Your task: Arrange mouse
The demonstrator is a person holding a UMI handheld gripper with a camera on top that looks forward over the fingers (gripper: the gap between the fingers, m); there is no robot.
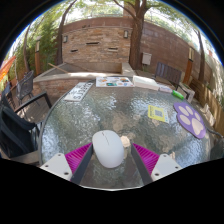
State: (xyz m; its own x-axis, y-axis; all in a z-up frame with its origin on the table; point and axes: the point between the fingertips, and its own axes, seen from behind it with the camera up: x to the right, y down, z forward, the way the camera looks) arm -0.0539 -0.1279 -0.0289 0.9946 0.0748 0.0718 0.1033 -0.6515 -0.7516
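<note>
A white computer mouse (106, 150) lies on the round glass table (90, 115), between my fingers. My gripper (112, 156) is open around it. The left magenta pad (82, 157) is close against the mouse's left side. The right pad (145, 155) stands apart from it with a visible gap. A small beige object (124, 140) lies on the glass just to the right of the mouse's front.
Beyond the fingers to the right lie a purple paw-shaped mat (190, 120) and a yellow-green square card (158, 114). White boxes (115, 80) and a flat sheet (78, 92) sit at the far side. A black chair (18, 130) stands left. A brick wall (95, 45) is behind.
</note>
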